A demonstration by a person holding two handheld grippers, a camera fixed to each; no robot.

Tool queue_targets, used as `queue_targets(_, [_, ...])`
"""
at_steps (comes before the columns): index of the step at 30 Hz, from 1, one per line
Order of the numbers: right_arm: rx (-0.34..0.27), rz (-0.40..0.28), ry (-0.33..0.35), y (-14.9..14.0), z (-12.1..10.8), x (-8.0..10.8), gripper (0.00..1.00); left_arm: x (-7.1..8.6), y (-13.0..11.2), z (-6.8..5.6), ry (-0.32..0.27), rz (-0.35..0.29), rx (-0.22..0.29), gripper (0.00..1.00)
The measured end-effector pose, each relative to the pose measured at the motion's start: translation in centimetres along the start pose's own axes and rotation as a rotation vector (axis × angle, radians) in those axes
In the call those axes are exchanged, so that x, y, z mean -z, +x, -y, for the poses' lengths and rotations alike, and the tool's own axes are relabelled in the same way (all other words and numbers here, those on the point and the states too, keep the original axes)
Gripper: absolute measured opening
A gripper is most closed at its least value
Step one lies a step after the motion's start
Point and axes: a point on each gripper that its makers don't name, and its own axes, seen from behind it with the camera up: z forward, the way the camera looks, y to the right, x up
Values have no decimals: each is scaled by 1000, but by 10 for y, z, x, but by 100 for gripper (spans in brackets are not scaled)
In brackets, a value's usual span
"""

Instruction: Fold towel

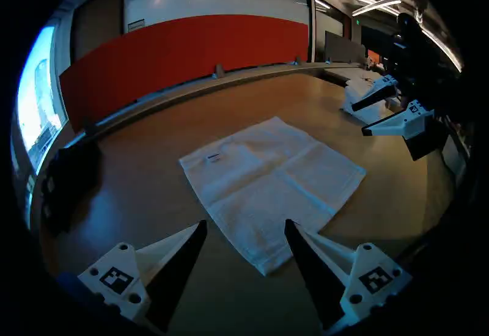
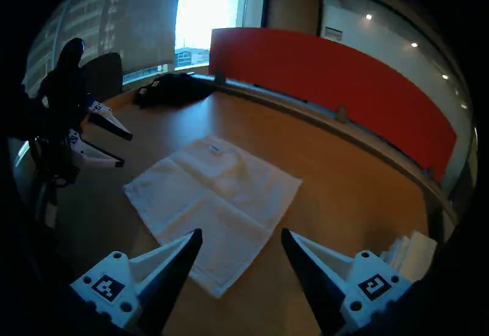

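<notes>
A white towel (image 1: 272, 180) lies spread flat on the brown table, with a small tag near its far left corner. My left gripper (image 1: 244, 229) hangs open above the towel's near corner, nothing between its fingers. In the left gripper view, the right gripper (image 1: 374, 115) hovers at the far right, open. Seen from the right gripper view, the same towel (image 2: 214, 198) lies ahead, and my right gripper (image 2: 241, 235) is open over its near edge. The left gripper (image 2: 117, 146) appears at the left of that view, open beside the towel's left corner.
A red partition (image 1: 183, 55) runs along the table's far edge. A dark bag (image 2: 174, 88) rests at the far corner near a window (image 2: 205, 15). Folded white cloths (image 2: 412, 253) lie on the table at the right. A black chair (image 1: 70, 180) stands at the left.
</notes>
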Motion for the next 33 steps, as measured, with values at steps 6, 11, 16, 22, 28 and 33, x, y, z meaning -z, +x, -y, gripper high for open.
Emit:
queue_targets(6, [-1,29,16,-18,7,-8,100,-8,-17,-5,-20,35,-12,94])
queue_targets(11, [-10,60,22,-34,9,-13,100,-14,-29,-7,-27,58,-15,94])
queue_targets(16, [-16,93,31,-51,12,-18,100,-20,-43,-11,-41,91,-19,94])
queue_targets(22, [-1,132,58,-70,21,-20,100,-26,-60,-19,-67,135,-23,94])
queue_targets(28, [14,166,74,-86,26,-22,100,-30,-71,-25,-85,168,-13,94])
queue_targets(33, [9,185,79,-94,27,-22,98,-33,-77,-28,-91,189,-10,94])
